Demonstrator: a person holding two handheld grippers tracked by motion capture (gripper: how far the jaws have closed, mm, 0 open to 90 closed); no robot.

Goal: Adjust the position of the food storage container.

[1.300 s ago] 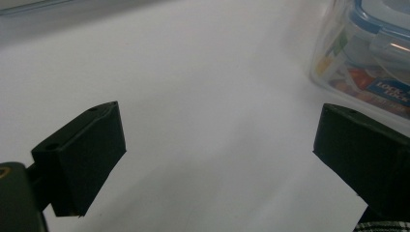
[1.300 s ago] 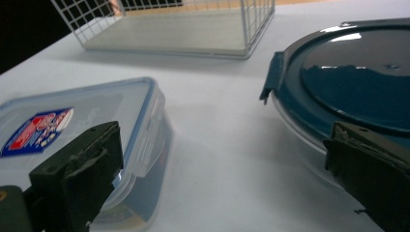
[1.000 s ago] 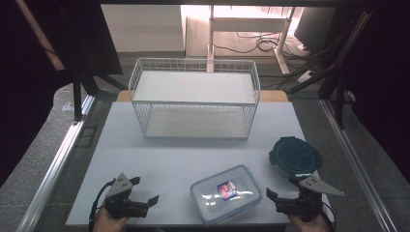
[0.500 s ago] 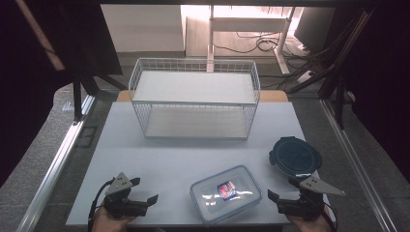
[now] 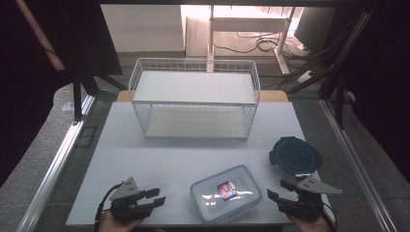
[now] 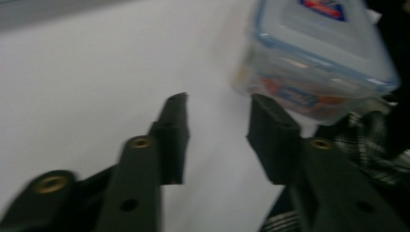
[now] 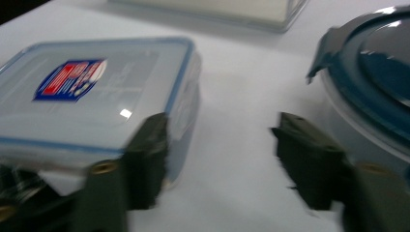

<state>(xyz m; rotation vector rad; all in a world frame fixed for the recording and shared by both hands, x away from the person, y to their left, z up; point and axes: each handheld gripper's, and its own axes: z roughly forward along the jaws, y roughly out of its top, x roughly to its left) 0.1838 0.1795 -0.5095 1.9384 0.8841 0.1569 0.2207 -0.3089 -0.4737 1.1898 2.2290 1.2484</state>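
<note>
A clear rectangular container (image 5: 226, 193) with a blue-rimmed lid and a red and blue label lies at the table's front middle. Right of it and slightly farther back sits a round container (image 5: 295, 155) with a dark blue lid. My left gripper (image 5: 158, 195) is at the front left, pointing toward the rectangular container (image 6: 314, 58). Its jaws have just been closing and stand apart with only bare table between them (image 6: 220, 108). My right gripper (image 5: 278, 189) is at the front right. Its jaws have also just been closing, and nothing is held (image 7: 225, 140). The rectangular container (image 7: 96, 92) is on their left and the round container (image 7: 372, 72) on their right.
A white wire basket (image 5: 193, 96) with a flat bottom stands at the back middle of the white table (image 5: 169, 154). Bare tabletop lies between the basket and the containers. Metal rails run along both sides of the table.
The jaws of both grippers stand narrower than before. The left gripper has shifted a little to the right, toward the rectangular container. The containers have not moved.
</note>
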